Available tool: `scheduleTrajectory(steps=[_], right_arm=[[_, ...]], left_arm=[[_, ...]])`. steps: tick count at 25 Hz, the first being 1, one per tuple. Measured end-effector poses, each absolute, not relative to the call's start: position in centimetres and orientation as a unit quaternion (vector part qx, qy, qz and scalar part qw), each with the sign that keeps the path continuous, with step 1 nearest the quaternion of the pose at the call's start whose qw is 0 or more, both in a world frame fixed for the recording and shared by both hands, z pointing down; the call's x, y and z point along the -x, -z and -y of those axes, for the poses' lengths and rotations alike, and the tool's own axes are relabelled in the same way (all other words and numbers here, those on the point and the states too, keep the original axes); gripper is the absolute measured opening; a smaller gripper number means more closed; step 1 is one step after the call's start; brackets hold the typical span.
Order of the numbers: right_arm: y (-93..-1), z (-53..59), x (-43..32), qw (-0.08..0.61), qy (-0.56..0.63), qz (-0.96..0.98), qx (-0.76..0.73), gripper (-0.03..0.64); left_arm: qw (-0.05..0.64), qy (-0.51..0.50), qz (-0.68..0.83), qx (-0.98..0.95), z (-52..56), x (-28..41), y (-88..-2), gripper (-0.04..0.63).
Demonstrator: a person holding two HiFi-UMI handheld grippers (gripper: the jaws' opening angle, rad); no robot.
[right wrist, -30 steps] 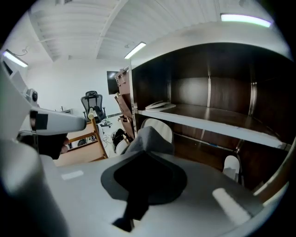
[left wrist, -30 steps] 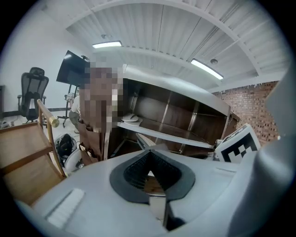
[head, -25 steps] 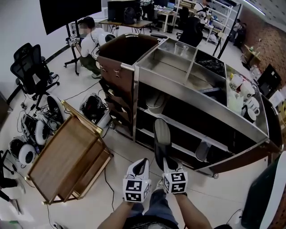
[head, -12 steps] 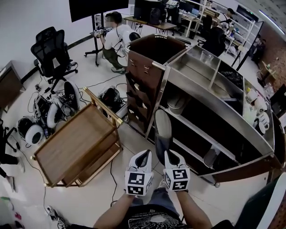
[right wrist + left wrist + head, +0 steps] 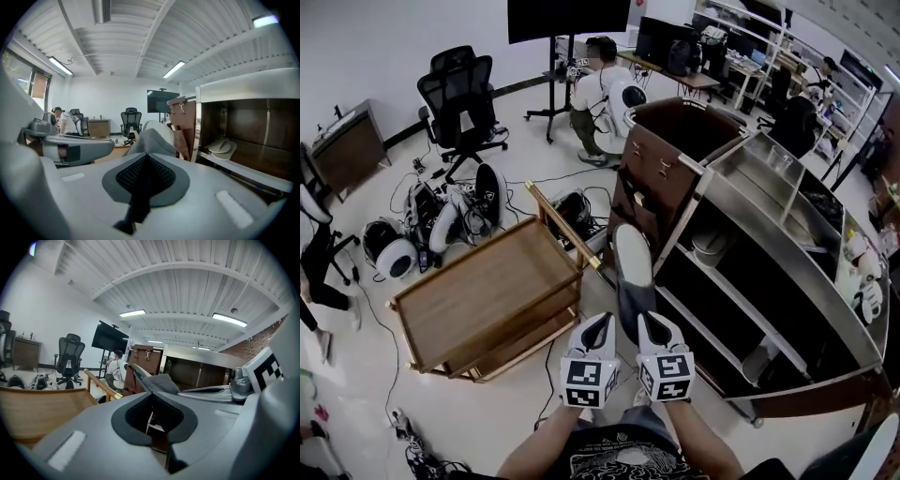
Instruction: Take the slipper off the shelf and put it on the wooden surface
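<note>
A grey slipper point(image 5: 632, 272) with a pale sole sticks out forward from my right gripper point(image 5: 647, 322), which is shut on its heel end. It hangs in the air between the wooden cart top point(image 5: 484, 292) on the left and the metal shelf unit point(image 5: 787, 246) on the right. In the right gripper view the slipper point(image 5: 152, 138) rises just past the pads of the right gripper point(image 5: 143, 177). My left gripper point(image 5: 601, 324) is beside it, shut and holding nothing. The left gripper view shows the slipper point(image 5: 161, 383) to the right of the left gripper point(image 5: 154, 417).
A second pale slipper point(image 5: 222, 146) lies on a shelf board. A brown cabinet point(image 5: 661, 159) stands at the shelf unit's end. Office chairs point(image 5: 461, 94), white round devices point(image 5: 389, 255) and cables crowd the floor to the left. A person point(image 5: 600, 89) crouches at the back.
The slipper in my right gripper has come away from the shelf unit and leftwards, toward the wooden cart. Both grippers moved together; the view swung left.
</note>
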State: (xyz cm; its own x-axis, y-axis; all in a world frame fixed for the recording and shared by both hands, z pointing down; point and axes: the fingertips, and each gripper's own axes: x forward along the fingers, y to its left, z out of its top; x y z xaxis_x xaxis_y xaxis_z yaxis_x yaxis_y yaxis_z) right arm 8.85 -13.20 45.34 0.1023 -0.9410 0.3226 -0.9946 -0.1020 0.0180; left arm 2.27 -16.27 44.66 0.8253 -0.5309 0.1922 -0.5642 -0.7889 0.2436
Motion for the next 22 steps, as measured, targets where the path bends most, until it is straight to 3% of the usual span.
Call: scheduleTrajectory(steps=[22], right_arm=[[-46.8,27.0,4.4,0.16,-0.085,0.783,-0.595,0.012]], left_arm=[[0.162,-0.041,0.463,-0.87,25.9,12.3,-45.3,0.005]])
